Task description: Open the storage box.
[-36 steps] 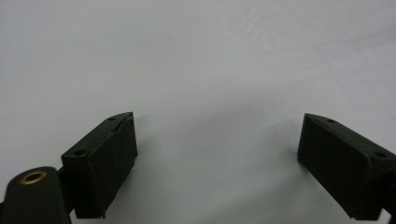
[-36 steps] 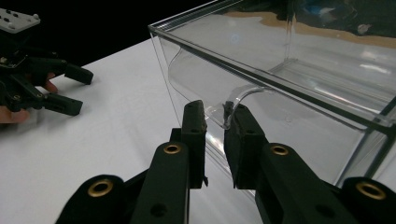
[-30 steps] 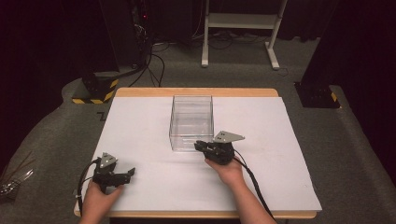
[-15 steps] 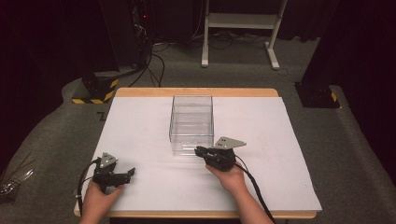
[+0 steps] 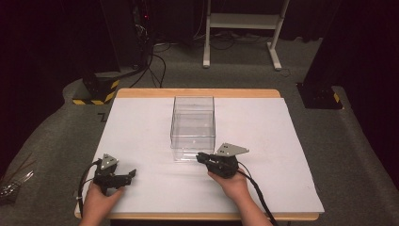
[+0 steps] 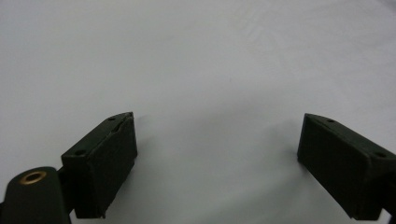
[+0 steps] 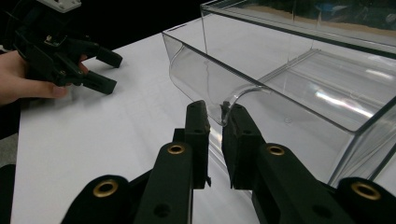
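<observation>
Your table (image 5: 141, 127) carries a white sheet that covers nearly all of its top, with a wooden edge showing at the far and near sides. The clear box (image 5: 193, 126) stands upright on the sheet at the middle of the table, a little toward the far side, its open top up and nothing visible inside it.

Your right hand (image 5: 234, 181) holds the right gripper (image 5: 199, 156) at the near wall of the box, pointing left across the table. In the right gripper view (image 7: 215, 122) its jaws stand nearly together, pinching the curved cut-out lip of that clear wall between them; the thin plastic edge sits in the narrow gap.

Your left hand (image 5: 98, 202) rests at the near left corner of the table, well apart from the box, with the left gripper (image 5: 132, 173) pointing right. In the left gripper view (image 6: 217, 140) its jaws stand wide apart over bare white sheet, with nothing between them. From the right gripper view that gripper (image 7: 106, 70) shows spread too.
</observation>
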Demonstrator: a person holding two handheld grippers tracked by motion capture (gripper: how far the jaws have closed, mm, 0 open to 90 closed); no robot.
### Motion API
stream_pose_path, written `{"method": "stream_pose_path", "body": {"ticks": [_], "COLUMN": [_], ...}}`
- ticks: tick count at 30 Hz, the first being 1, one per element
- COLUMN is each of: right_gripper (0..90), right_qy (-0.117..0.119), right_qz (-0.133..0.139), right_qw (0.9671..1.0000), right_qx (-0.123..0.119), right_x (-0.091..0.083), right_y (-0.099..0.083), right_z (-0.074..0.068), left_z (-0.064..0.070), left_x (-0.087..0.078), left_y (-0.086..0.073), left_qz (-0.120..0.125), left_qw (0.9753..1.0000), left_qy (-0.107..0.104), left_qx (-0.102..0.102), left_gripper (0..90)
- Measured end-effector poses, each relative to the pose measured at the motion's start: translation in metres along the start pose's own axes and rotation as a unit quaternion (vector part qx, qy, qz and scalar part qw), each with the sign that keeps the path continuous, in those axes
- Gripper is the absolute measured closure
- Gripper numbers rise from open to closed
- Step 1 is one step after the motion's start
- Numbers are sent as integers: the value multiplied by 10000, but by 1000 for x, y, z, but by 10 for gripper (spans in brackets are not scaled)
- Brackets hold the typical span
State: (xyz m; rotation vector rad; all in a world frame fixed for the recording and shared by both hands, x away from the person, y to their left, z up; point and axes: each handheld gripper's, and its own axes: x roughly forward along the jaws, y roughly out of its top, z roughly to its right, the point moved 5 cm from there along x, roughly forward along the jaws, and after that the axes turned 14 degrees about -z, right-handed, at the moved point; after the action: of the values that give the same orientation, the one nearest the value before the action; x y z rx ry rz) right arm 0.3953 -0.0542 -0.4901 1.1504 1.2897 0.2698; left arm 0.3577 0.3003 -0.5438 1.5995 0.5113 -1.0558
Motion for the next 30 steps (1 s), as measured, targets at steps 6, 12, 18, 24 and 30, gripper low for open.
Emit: {"method": "stream_pose_path", "body": {"ticks": [6, 12, 18, 24, 30], "right_gripper": [816, 820, 826, 829, 829], "right_qy": [47, 84, 108, 131, 145], "right_qz": [-9, -29, -65, -98, -136], "right_qw": [10000, 9999, 9998, 9996, 9995], "right_qx": [-40, -88, -154, -210, -247], "right_x": [-3, -7, -9, -12, -17], "right_y": [-4, -8, -11, -15, -19], "right_z": [-6, -14, -20, -28, -33], "left_z": [0, 0, 0, 0, 0], "left_x": [0, 0, 0, 0, 0], "left_y": [0, 0, 0, 0, 0], "left_qz": [-3, 0, 0, 0, -2], "left_qw": [10000, 10000, 10000, 10000, 10000], "left_qy": [-3, 0, 1, 1, 1], "left_qx": [-4, -1, 0, -4, -2], "left_gripper": [120, 120, 120, 120, 120]}}
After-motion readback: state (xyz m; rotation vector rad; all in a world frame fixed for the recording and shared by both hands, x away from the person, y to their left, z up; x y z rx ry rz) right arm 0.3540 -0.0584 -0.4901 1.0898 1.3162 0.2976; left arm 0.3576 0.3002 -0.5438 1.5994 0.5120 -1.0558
